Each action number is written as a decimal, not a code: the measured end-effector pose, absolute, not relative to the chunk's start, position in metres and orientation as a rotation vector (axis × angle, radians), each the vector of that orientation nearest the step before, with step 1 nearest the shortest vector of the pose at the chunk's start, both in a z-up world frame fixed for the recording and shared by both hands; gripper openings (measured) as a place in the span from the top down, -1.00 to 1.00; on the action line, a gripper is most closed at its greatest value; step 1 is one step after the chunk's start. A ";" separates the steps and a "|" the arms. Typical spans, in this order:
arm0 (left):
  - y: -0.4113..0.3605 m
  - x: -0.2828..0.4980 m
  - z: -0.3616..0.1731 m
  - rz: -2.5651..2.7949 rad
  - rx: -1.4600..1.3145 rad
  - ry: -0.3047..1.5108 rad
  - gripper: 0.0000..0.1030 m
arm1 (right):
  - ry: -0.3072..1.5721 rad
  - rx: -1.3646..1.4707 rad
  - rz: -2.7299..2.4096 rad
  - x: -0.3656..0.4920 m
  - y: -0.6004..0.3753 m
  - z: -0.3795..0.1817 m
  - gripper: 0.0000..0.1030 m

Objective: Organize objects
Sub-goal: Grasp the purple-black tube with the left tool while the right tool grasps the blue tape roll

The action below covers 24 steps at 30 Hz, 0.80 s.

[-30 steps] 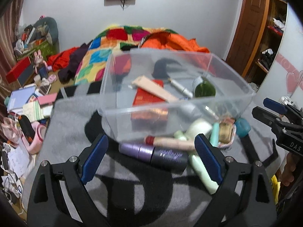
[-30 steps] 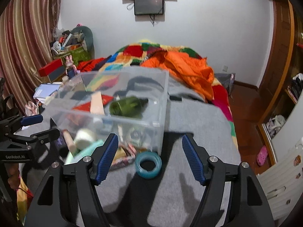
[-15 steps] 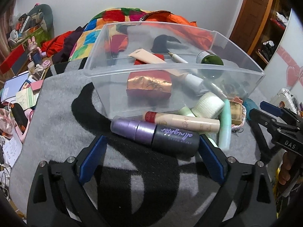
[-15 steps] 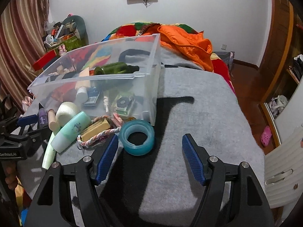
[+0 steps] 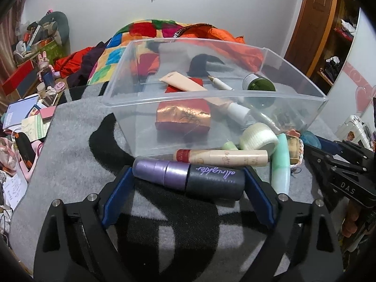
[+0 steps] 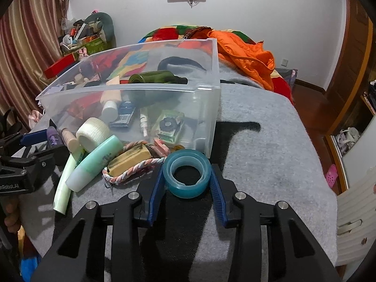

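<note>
Let the closing right tool clamp the blue tape roll squarely across its sides, while the left tool, jaws wide and closing, straddles the purple bottle before lifting either into the clear bin.

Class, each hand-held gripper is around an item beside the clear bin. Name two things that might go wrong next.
1. The right hand-held gripper is closing on the blue tape roll; the round roll may squirt out.
2. The left hand-held gripper straddles the purple spray bottle lengthwise; closing may slip off its ends.
</note>
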<state>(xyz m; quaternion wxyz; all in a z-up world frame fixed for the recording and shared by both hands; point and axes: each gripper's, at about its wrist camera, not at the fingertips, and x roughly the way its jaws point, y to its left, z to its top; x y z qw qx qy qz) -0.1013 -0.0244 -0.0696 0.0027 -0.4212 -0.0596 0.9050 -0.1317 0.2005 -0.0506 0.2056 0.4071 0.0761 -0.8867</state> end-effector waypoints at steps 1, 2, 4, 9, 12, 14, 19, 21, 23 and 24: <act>-0.025 -0.099 -0.069 2.842 -1.317 -0.190 -0.77 | 0.209 1.132 -2.474 -0.131 0.201 -0.050 0.32; -0.025 -0.097 -0.068 2.845 -1.312 -0.192 -0.77 | 0.205 1.129 -2.475 -0.130 0.202 -0.049 0.32; -0.027 -0.093 -0.065 2.856 -1.299 -0.196 -0.77 | 0.201 1.123 -2.477 -0.129 0.203 -0.047 0.32; -0.028 -0.081 -0.054 2.879 -1.249 -0.203 -0.77 | 0.176 1.094 -2.488 -0.123 0.207 -0.037 0.32; -0.027 -0.076 -0.046 2.888 -1.216 -0.204 -0.77 | 0.157 1.070 -2.493 -0.119 0.209 -0.030 0.31; -0.026 -0.074 -0.040 2.894 -1.192 -0.204 -0.77 | 0.153 1.050 -2.498 -0.118 0.210 -0.024 0.32; -0.023 -0.068 -0.020 2.915 -1.116 -0.199 -0.77 | 0.148 0.980 -2.512 -0.110 0.209 -0.005 0.31; -0.021 -0.067 -0.011 2.922 -1.085 -0.199 -0.77 | 0.147 0.952 -2.525 -0.107 0.209 0.002 0.32; -0.020 -0.067 -0.003 2.928 -1.058 -0.197 -0.77 | 0.143 0.926 -2.526 -0.104 0.208 0.009 0.32; -0.020 -0.067 0.000 2.932 -1.048 -0.198 -0.77 | 0.142 0.912 -2.527 -0.103 0.208 0.013 0.32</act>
